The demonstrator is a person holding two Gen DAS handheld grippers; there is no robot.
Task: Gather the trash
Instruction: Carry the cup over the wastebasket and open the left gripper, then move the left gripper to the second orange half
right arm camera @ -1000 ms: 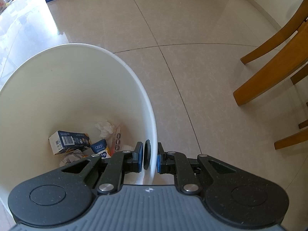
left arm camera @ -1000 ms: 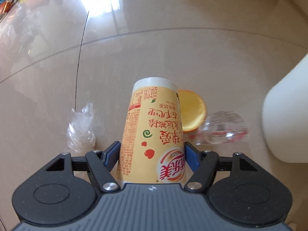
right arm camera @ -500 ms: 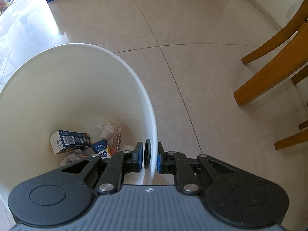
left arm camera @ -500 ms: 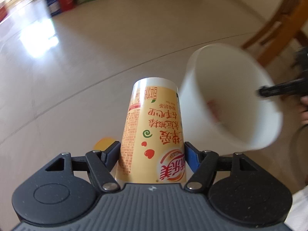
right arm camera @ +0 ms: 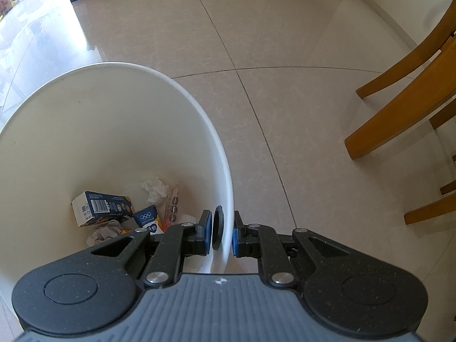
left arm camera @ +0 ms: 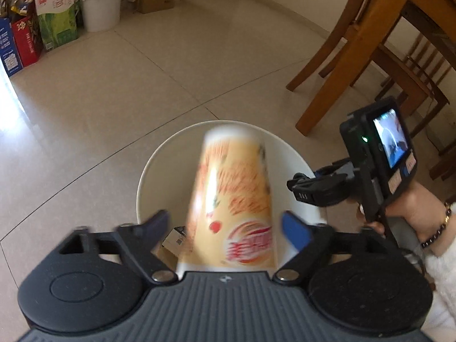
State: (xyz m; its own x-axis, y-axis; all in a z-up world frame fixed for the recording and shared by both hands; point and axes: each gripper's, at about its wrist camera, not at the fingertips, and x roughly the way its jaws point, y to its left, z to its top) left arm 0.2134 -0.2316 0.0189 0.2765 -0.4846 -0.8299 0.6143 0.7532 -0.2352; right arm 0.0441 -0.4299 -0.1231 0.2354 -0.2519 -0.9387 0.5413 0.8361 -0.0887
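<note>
- Left gripper (left arm camera: 229, 225): jaws spread wide, having just been opening; blue pads stand clear of the cup on both sides, so nothing is clamped.
- Cup (left arm camera: 233, 199): yellow paper cup with red print, blurred, between the parted left fingers, its far end pointing into the mouth of the bin below.
- Right gripper (right arm camera: 222, 233): jaws closed tight on the bin's near wall, one pad inside and one outside (a black round fitting sits against the inner pad).
- Bin (right arm camera: 119, 131): white, round, tilted, standing on the tile floor (right arm camera: 270, 42); in the left view its rim (left arm camera: 159, 154) shows behind the cup.
- Bin contents: a dark blue carton (right arm camera: 101, 208), crumpled white tissue (right arm camera: 154, 189), a small printed pack (right arm camera: 148, 219).
- Right hand (left arm camera: 407, 208): holds the right gripper's handle; beaded bracelet at the wrist, white fleecy sleeve.
- Surroundings: wooden chair legs (right arm camera: 399, 108) to the right; boxes (left arm camera: 25, 37) and a white bucket (left arm camera: 99, 8) along the far wall.
</note>
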